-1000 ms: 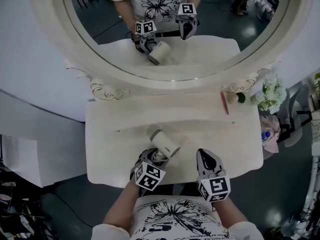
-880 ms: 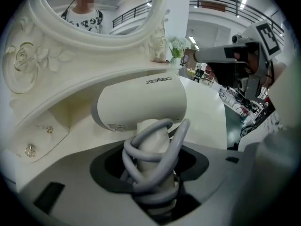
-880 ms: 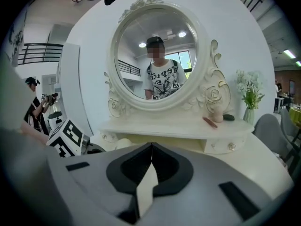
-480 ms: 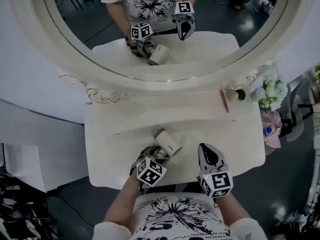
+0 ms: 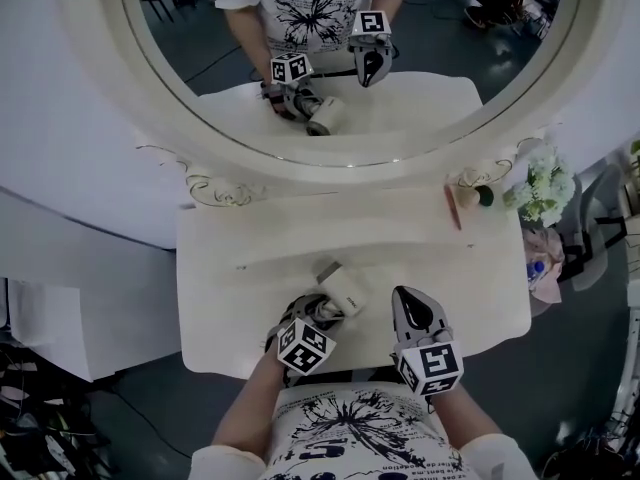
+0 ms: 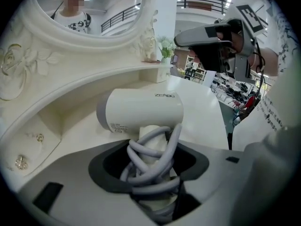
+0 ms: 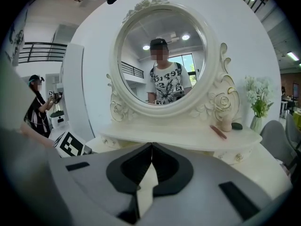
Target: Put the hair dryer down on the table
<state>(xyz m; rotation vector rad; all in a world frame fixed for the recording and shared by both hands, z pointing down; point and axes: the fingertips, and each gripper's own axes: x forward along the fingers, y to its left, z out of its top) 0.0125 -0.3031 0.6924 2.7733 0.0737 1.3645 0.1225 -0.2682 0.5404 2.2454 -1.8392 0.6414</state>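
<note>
A white hair dryer (image 5: 340, 290) with a grey cord wound round its handle is over the front middle of the cream dressing table (image 5: 225, 298). My left gripper (image 5: 320, 311) is shut on the cord-wrapped handle. In the left gripper view the dryer's barrel (image 6: 141, 109) lies crosswise just beyond the jaws, and the cord (image 6: 150, 159) fills the gap between them. Whether the barrel touches the tabletop I cannot tell. My right gripper (image 5: 405, 298) hovers to the right of the dryer, shut with nothing in it; its jaws (image 7: 151, 149) meet in the right gripper view.
A large oval mirror (image 5: 330, 58) in a carved frame stands behind a raised shelf (image 5: 330, 213). At the shelf's right end lie a thin reddish stick (image 5: 452, 206) and a small holder (image 5: 466, 192). White flowers (image 5: 545, 190) stand at the far right.
The left gripper with the dryer has edged slightly to the right over the table. The right gripper has barely moved.
</note>
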